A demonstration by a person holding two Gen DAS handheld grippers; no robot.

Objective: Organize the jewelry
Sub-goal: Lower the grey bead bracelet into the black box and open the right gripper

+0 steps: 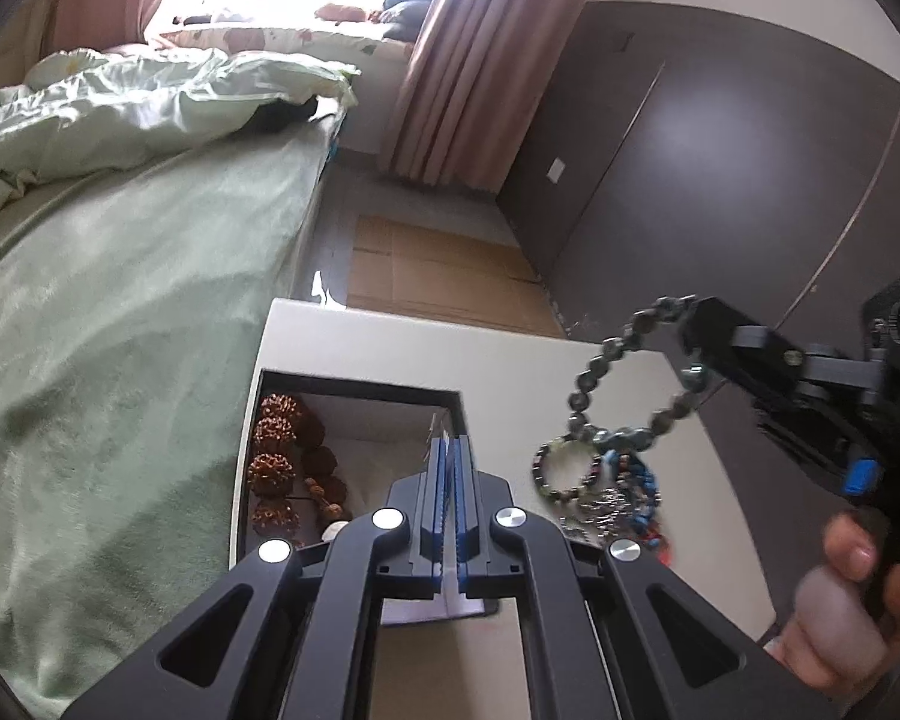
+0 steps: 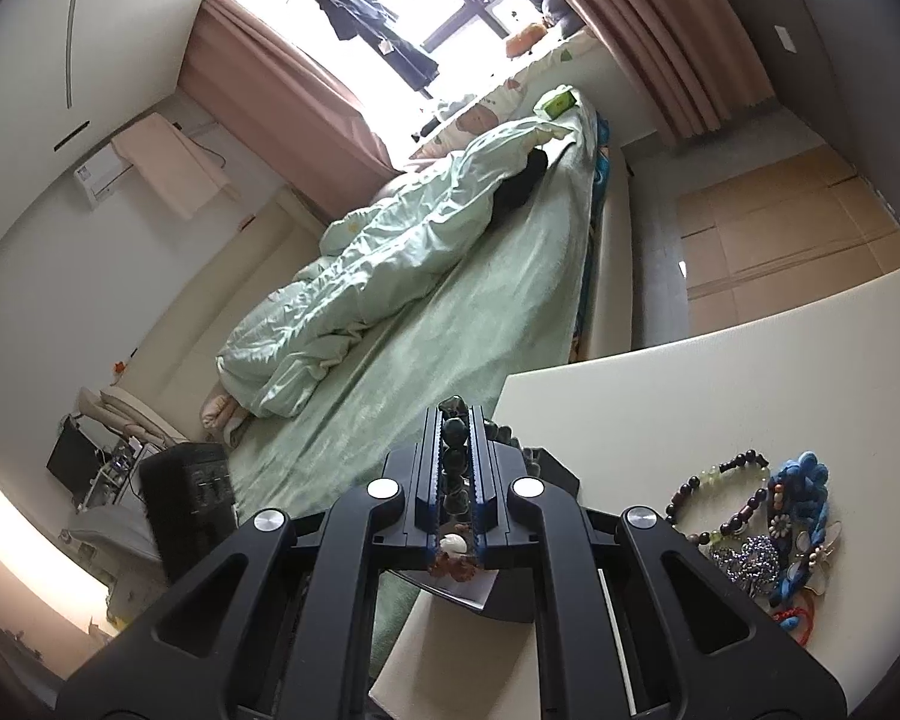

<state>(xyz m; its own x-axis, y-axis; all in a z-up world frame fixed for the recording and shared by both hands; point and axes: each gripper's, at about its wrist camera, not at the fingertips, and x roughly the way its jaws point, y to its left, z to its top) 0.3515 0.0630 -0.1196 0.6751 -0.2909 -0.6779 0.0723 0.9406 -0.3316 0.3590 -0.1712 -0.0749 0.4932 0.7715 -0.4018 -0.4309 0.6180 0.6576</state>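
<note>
Bracelet [image 1: 624, 384] in the air: a loop of dark green-grey beads dangles from the right gripper [image 1: 693, 330], lifted clear above the white tabletop [image 1: 510, 360]. The right wrist view confirms the grip, with several dark beads clamped in a row between the narrow blue pads [image 2: 431, 468], jaws nearly together around the strand.

Next stop, by my reading, is the open black box [image 1: 354, 387] at the tabletop's left edge, beside the bed [image 1: 120, 312]. Big knobbly brown seed beads [image 1: 276, 456] already line its left wall, so the free floor lies toward its right side. Best way in: carry the loop over the near rim high enough that the hanging bottom does not snag on it, lower until the beads pool on the floor, then let go. Swing matters here, since the loop hangs free and could catch the rim.

Left gripper [image 1: 448, 462] hovers over the box with its jaws fully together and nothing visible between them. It sits right in the drop path, so it should clear sideways first.

Remaining jewellery pile [image 2: 768, 546] waits near the tabletop's right edge: beaded bracelets, blue cord, a silvery piece.
</note>
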